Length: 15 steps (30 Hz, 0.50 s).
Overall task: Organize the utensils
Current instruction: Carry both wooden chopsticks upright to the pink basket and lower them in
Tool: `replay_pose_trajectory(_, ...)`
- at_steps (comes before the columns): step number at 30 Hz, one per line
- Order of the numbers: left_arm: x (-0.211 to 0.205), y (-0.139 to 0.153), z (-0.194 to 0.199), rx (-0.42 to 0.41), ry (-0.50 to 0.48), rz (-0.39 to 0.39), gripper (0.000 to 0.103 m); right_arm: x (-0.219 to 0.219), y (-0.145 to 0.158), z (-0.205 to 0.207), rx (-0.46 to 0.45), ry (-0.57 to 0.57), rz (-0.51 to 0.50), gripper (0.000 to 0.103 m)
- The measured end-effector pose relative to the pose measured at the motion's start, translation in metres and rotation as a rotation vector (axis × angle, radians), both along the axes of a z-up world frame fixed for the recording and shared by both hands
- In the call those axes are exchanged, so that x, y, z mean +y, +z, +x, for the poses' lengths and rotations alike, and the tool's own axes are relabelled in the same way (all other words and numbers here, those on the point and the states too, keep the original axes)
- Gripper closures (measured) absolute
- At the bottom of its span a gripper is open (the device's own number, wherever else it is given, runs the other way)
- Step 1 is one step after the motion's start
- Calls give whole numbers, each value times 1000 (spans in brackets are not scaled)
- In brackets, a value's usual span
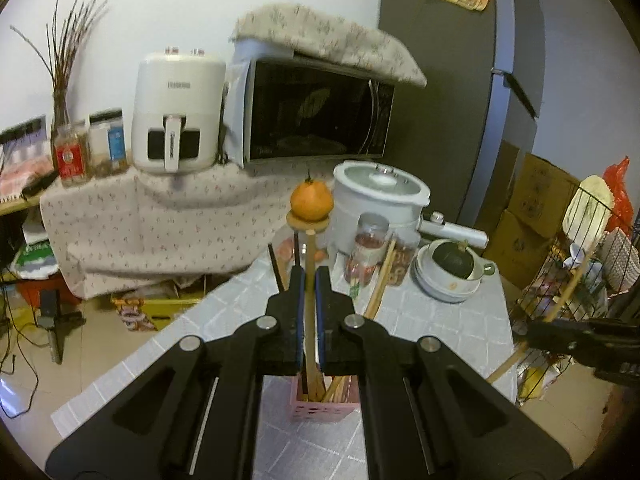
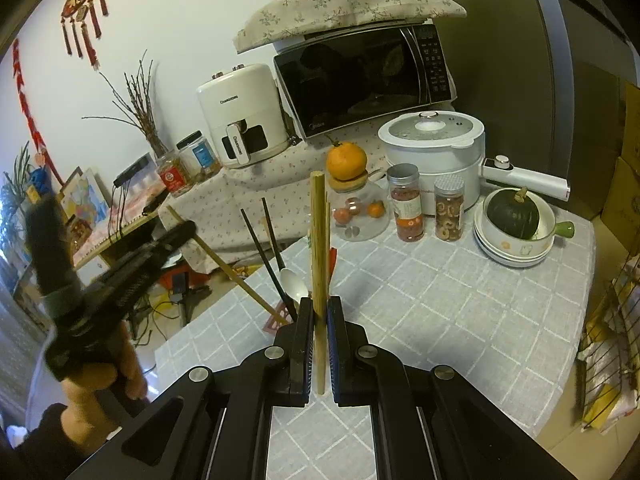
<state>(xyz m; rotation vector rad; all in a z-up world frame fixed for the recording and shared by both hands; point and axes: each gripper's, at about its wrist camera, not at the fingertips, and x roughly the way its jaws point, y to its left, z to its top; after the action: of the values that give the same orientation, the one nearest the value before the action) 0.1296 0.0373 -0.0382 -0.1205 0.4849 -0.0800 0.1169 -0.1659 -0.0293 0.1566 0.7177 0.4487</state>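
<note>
Wooden chopstick [image 1: 309, 280] sitting clamped in left gripper [image 1: 309, 280] above pink slotted holder [image 1: 320, 410], likely for insertion; right gripper [image 2: 319, 316] pinching second bamboo chopstick [image 2: 319, 248] upright, probably waiting turn.

Grey grid-patterned tablecloth [image 2: 460, 280] covered table. White rice cooker [image 2: 434, 140] stood at far edge; two clear spice jars [image 2: 408, 204] just in front. Orange [image 2: 346, 160] sat on wooden lid of glass jar [image 2: 360, 212]. Dark green squash [image 2: 512, 212] lay in stacked white bowls [image 2: 516, 252], right of jars. Behind: microwave [image 2: 360, 76] under floral cloth, white air fryer [image 2: 244, 112] beside it. Red knot ornament [image 2: 82, 4] hung on wall.
</note>
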Motion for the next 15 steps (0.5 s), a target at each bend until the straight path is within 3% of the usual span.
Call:
replay_pose_trajectory(6,4,-10,17,66,-17,-67,93,8,5,4,-22,-7,6,96)
replay_pose_trajectory(7,4,-11,16,64,-18,-72,88,11,7,4,-30,-11,2,96)
replay_pose_trajectory(9,5,-9,12,55,-15,-83,65,16,9,6,-44,-17,-1,96)
replay_pose_trajectory(15,17,2,-4,74,-13,-79,45,33,17,14,-89,-24,-3,96)
